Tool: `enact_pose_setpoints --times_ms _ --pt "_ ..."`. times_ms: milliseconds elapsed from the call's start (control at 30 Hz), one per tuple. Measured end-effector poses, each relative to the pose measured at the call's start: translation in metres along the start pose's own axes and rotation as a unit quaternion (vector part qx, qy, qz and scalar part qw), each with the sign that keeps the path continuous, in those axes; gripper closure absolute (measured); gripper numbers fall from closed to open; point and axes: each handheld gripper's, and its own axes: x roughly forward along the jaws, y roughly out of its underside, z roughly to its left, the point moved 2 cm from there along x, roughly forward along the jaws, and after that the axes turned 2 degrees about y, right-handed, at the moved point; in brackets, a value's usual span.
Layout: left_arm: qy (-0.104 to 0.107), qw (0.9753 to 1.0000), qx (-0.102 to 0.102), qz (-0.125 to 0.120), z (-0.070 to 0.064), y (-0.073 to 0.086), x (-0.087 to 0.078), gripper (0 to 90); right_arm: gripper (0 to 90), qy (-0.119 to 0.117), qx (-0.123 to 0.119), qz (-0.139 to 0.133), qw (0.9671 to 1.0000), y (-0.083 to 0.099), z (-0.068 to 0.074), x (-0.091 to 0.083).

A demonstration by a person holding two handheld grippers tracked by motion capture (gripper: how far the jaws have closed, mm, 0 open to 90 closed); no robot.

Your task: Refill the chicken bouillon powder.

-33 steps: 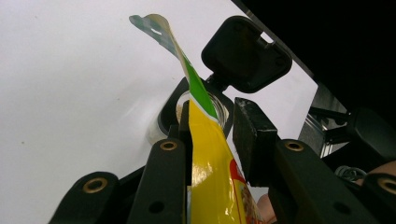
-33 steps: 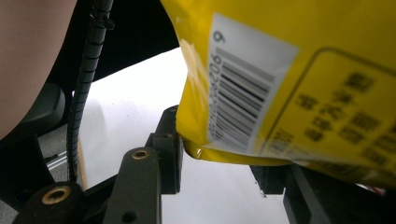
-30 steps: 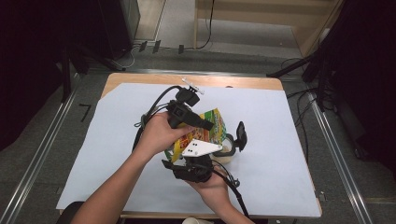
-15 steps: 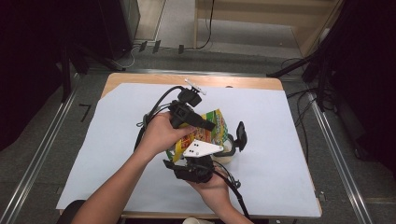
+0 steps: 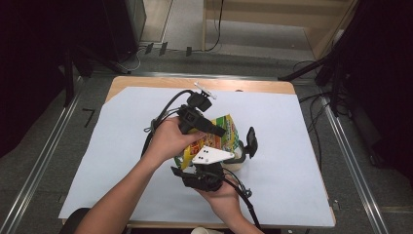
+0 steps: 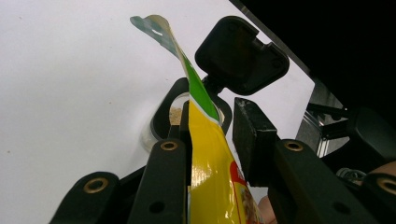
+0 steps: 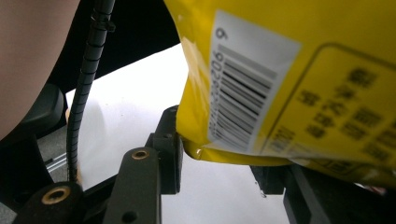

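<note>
The left gripper [image 5: 221, 131] has its jaws apart, one on each side of the yellow and green pouch [image 5: 214, 139]; the pouch leans on one jaw and a gap stays to the other. The right gripper [image 5: 207, 168] holds the lower corner of the pouch between its jaws, but I cannot tell if they press on it.

The pouch is above the middle of the table, over a small clear jar [image 5: 238, 155]. In the left gripper view its long axis goes from the jaws up toward the green end [image 6: 156, 25], and the jar [image 6: 175, 116], with light crumbs inside and its black hinged lid [image 6: 240, 53] open, is just behind. In the right gripper view the barcode [image 7: 243, 88] side faces the camera.

The wooden table [image 5: 253, 85] is covered by a pale blue sheet [image 5: 117, 146]. Grey floor [image 5: 58, 136], metal rails [image 5: 36, 170] and cables [image 5: 311, 97] are around it.
</note>
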Motion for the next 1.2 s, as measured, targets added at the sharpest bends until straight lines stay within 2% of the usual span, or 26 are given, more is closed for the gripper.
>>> enact_pose_setpoints --times_ms 367,500,733,1200 --pt "0.003 1.0000 0.002 0.004 -0.0002 -0.0017 0.0016 74.1 60.9 0.002 0.003 0.000 1.0000 0.0003 -0.0009 -0.0016" --pt "0.003 1.0000 -0.001 0.002 -0.0008 -0.0023 0.0015 74.1 60.8 -0.002 0.013 0.001 0.9999 -0.0011 -0.0002 -0.0030" --pt "0.003 1.0000 0.002 0.003 -0.0012 -0.0025 0.0028 74.1 60.9 0.004 0.004 0.005 1.0000 0.0002 -0.0019 -0.0024" --pt "0.004 1.0000 -0.001 0.002 -0.0015 -0.0026 0.0020 73.8 60.8 0.000 0.009 0.002 1.0000 -0.0005 -0.0006 -0.0030"
